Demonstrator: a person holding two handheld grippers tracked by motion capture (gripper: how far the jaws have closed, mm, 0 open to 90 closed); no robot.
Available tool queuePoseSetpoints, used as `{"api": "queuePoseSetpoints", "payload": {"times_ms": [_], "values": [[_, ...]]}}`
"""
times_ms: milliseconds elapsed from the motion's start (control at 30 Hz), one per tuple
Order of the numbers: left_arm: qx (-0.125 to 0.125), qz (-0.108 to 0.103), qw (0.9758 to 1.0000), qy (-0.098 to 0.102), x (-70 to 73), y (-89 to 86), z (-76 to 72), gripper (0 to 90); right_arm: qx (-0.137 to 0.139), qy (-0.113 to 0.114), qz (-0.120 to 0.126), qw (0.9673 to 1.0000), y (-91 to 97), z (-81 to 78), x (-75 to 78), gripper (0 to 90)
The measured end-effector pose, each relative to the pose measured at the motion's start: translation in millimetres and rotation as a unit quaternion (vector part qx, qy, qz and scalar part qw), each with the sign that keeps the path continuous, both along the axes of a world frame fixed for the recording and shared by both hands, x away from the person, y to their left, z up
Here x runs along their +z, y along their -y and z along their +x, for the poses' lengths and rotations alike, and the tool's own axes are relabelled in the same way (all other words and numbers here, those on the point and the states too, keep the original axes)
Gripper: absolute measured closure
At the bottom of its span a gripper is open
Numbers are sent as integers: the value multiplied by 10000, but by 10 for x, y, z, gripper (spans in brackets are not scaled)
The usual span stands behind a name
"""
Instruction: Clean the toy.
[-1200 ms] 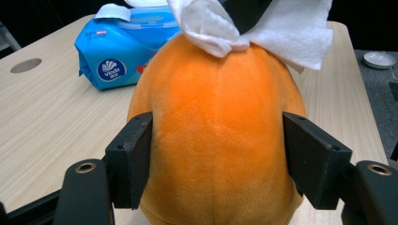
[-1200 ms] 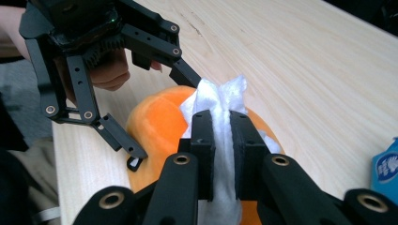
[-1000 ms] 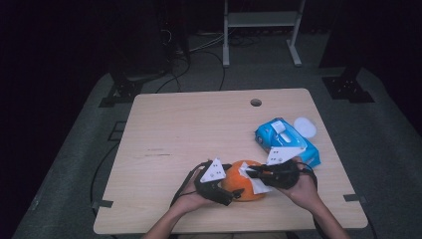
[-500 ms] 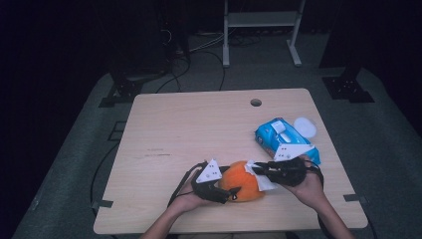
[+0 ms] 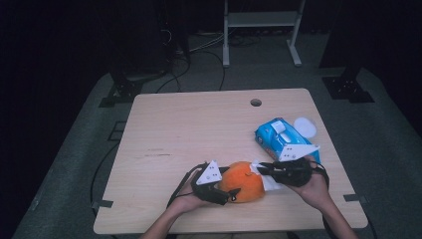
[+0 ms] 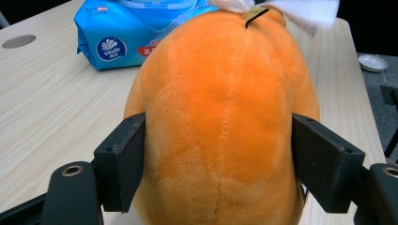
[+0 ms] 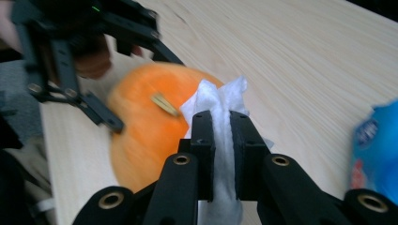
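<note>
Left gripper (image 5: 234, 194) jaws have just closed in since the earlier frame, now clamping the orange plush (image 5: 244, 180) near the table's (image 5: 199, 124) front edge. Right gripper (image 7: 220, 119) pinches a white wipe (image 7: 220, 101) against the plush top; blue wipes pack (image 5: 278, 139) just behind.

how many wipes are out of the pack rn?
1 visible. The white wipe is pinched in the right gripper, pressed against the orange plush toy that the left gripper clamps. Any others stay hidden inside the blue wipes pack.
</note>
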State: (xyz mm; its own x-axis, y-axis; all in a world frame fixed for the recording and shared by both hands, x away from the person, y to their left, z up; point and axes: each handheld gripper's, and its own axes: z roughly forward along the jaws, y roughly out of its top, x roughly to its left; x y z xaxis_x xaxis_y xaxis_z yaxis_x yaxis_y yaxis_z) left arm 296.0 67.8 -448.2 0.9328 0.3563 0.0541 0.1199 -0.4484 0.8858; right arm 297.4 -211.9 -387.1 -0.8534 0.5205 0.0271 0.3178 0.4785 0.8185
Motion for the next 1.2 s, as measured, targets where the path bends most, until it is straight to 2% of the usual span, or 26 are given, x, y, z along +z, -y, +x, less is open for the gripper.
{"api": "queuePoseSetpoints", "payload": {"times_ms": [67, 133, 200, 333, 400, 500, 733, 1000, 1100, 1200], "values": [[8, 49, 10000, 12, 7, 5, -3, 246, 190, 10, 67, 9998, -66, -23, 26, 802], [-6, 46, 10000, 5, 7, -2, -3, 247, 214, 57, -38, 9997, -101, -36, 25, 802], [-9, -3, 10000, -5, 1, -5, -4, 247, 205, -11, 21, 9998, -69, -24, 13, 802], [-11, -9, 10000, -22, 2, -11, 3, 248, 24, -223, 173, 9996, 115, 45, -53, 803], [-7, -32, 10000, -54, -4, -25, 13, 248, -105, -256, 120, 9995, 188, 72, -75, 803], [-3, -17, 10000, -66, -3, -30, 15, 247, -107, -334, 190, 9992, 235, 85, -94, 803], [10, -6, 10000, -54, -2, -25, 10, 247, 84, -217, 294, 9993, 159, 34, -8, 803], [30, -43, 9999, -102, -5, -26, 16, 246, 294, -394, 753, 9959, 214, 47, 18, 803], [18, -19, 10000, -68, -2, -21, 14, 246, 346, -382, 586, 9970, 143, 38, -3, 803], [20, -3, 10000, -50, 3, -14, 1, 246, 272, -350, 351, 9984, 130, 52, -42, 802]]}}
